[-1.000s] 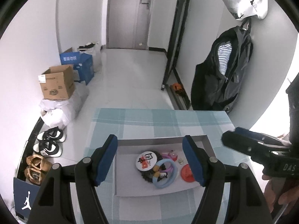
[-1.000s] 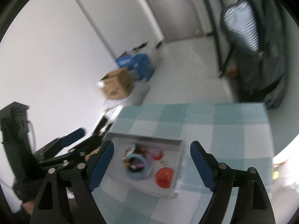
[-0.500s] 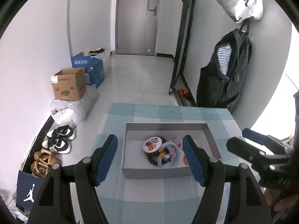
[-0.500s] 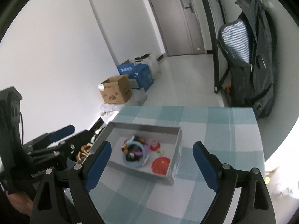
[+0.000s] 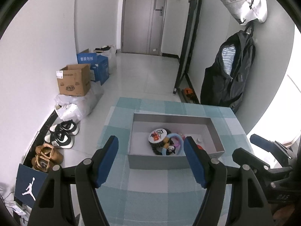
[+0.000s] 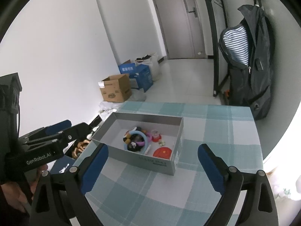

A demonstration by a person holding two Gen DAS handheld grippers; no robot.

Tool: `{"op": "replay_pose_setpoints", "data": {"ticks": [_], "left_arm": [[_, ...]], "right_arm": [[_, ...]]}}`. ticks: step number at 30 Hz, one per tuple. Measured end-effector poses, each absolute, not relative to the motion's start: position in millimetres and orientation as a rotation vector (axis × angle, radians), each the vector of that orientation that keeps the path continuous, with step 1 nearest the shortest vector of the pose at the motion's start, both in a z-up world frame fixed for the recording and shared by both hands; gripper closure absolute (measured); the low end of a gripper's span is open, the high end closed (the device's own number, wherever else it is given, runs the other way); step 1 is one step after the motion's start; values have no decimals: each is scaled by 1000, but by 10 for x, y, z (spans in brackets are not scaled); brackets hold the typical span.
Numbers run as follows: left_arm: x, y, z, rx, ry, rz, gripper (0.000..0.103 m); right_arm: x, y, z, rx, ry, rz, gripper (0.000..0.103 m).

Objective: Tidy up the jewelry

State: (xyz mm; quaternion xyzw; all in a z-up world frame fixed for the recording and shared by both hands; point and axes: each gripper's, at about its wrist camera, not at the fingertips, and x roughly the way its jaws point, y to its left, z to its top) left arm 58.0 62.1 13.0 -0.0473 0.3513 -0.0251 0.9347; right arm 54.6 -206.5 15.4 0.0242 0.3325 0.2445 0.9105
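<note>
Checked blue-green tablecloth [image 5: 150, 197] carries an open grey box [image 5: 216, 135], long axis across the left view. Inside lie a blue ring [image 6: 144, 138], a round badge [image 5: 157, 135] and a red disc [image 6: 162, 152], seen whole only from the right. Left gripper [image 5: 151, 162] gapes empty; right gripper [image 6: 153, 166], jaws just widened, holds nothing. Cardboard boxes [image 5: 74, 82] and shoes [image 5: 60, 135] line the wall.

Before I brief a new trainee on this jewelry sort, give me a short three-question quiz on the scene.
1. True or false: the grey box has a lid on.
2. Which item lies nearest the box's right wall: A) red disc B) blue ring?
3. Does either the left gripper or the right gripper hold anything?

Key: 1 false; 2 A; 3 no, both are open and empty.
</note>
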Motion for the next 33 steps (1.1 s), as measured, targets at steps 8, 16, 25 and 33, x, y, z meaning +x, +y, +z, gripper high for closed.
{"op": "replay_pose_setpoints", "data": {"ticks": [8,16,25,33], "left_arm": [[552,630,137,-105,709,-58,36],[576,614,131,-102,719,-77,36],[587,604,124,-96,723,-79,36],[583,589,124,-82,720,-87,36]], "right_arm": [[551,-2063,164,56,688,513,4],[559,-2055,155,57,693,510,4],[559,-2048,164,59,691,509,4],[563,-2042,167,59,693,509,4]]}}
